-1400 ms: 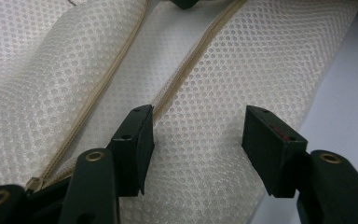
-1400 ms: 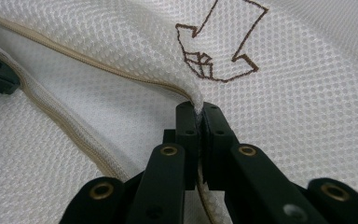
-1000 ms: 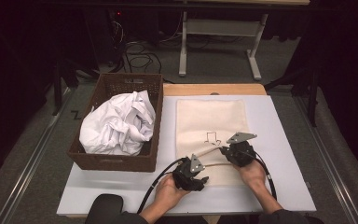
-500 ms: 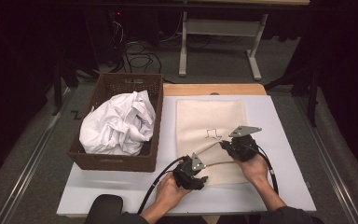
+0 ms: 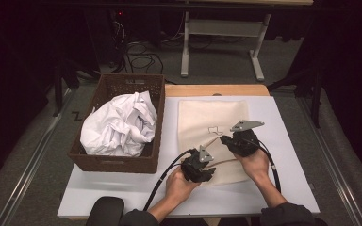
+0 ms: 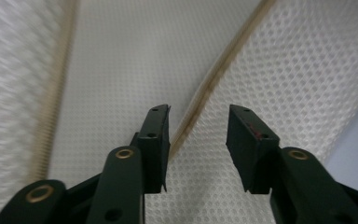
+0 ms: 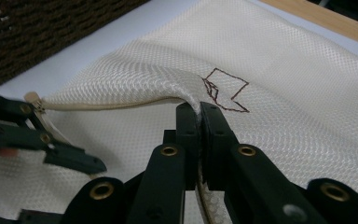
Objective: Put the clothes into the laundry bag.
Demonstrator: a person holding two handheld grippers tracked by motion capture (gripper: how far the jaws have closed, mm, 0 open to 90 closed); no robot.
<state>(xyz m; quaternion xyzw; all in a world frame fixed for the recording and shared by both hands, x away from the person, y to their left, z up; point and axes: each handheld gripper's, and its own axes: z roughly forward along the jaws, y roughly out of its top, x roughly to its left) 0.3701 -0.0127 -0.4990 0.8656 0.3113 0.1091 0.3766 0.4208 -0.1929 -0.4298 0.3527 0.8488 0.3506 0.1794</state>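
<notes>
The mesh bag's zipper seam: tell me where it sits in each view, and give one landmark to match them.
High view: the zipper seam runs between the two hands.
Left gripper view: it runs diagonally from upper right down to the left jaw.
Right gripper view: it lies left of the shut jaws.
Shared landmark: the cream mesh bag.

Cream mesh cloth bag; brown woven wicker basket.
</notes>
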